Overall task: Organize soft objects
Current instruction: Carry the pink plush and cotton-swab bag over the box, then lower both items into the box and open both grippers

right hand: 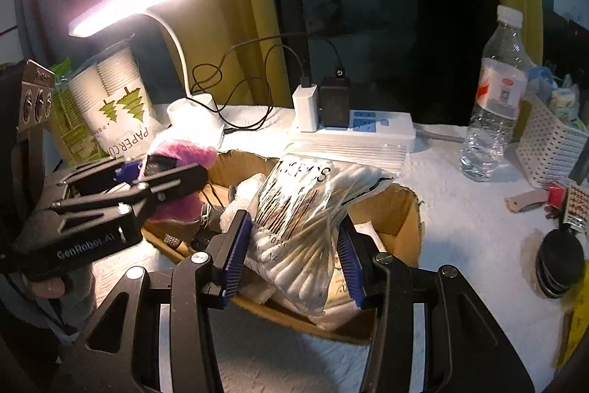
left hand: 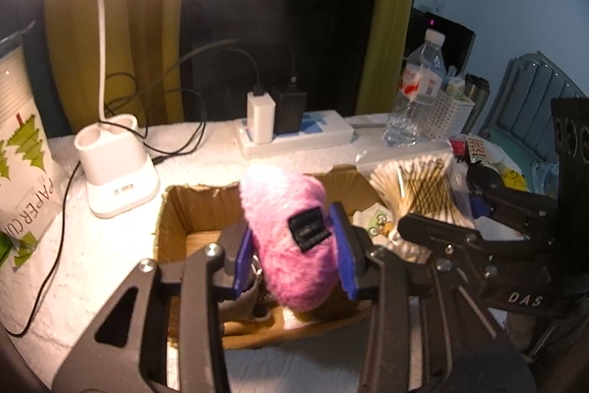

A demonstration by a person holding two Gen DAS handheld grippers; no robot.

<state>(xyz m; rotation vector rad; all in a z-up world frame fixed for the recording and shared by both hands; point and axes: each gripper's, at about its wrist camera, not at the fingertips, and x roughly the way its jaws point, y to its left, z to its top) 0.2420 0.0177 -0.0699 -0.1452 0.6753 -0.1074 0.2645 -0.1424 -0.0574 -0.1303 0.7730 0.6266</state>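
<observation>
Left gripper [left hand: 294, 247]: both blue pads clamped on one pink plush toy [left hand: 289, 231], one pad per flank; a black sewn label faces the camera. The toy is held above the open cardboard box [left hand: 176, 205], its lower end inside the box mouth. Right gripper [right hand: 294, 255]: two ribbed blue fingers [right hand: 235, 256] pressed against either side of one clear bag of cotton swabs [right hand: 302, 220], also over the same box; the bag's top leans toward the power strip. In the box, under the bag, some white soft items are visible; count cannot be told. Seen from the right wrist, the left gripper sits at the box's left edge with the toy in its grip. Outward on the white tabletop [right hand: 460, 227]: one power strip [right hand: 371, 129] with two chargers plugged in, one white and one black; one lit desk lamp [left hand: 117, 168]; one sleeve of paper cups [right hand: 117, 105]; one water bottle [right hand: 497, 98]; one perforated white basket [right hand: 548, 142]; one black round lid [right hand: 561, 262].
</observation>
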